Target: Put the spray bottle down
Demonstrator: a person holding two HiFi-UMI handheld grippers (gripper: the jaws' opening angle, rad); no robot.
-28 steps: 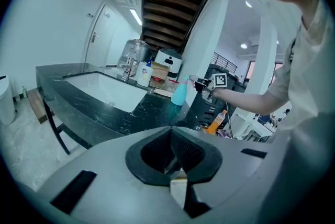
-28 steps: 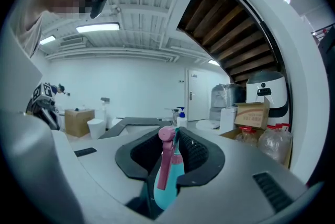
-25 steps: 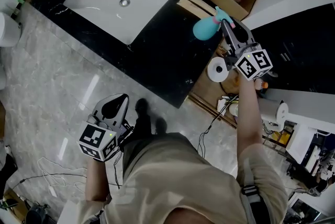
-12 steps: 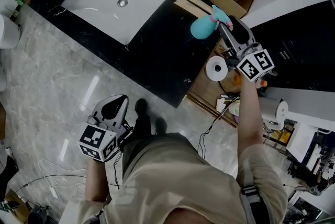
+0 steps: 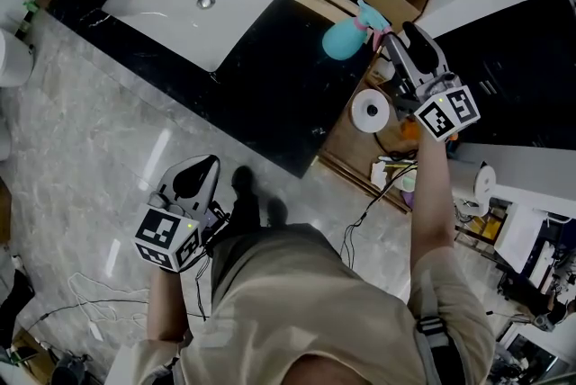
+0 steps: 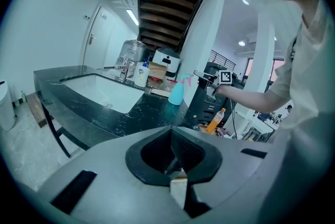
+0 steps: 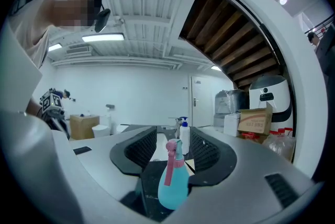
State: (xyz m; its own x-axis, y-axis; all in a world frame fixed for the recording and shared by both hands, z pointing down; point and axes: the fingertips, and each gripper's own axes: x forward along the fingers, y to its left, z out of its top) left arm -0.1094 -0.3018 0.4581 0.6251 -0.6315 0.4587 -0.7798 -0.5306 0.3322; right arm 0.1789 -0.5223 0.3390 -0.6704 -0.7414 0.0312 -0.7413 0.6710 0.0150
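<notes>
The teal plastic spray bottle with a pink trigger head [image 5: 345, 40] stands upright on the black marble bench [image 5: 270, 77], near its back right corner and close to the right edge, apparently already set down. The right tongs [image 5: 393, 43] have just been opening and gape wide, with the bottle free in line with the gap and neither pad pressing on it. The left tongs [image 6: 171, 152] hang closed on nothing in front of the bench's front edge, out of the way. Bare bench separates the bottle from the white rectangular basin [image 5: 193, 1]; a straight pull-back past the right edge looks unobstructed.
</notes>
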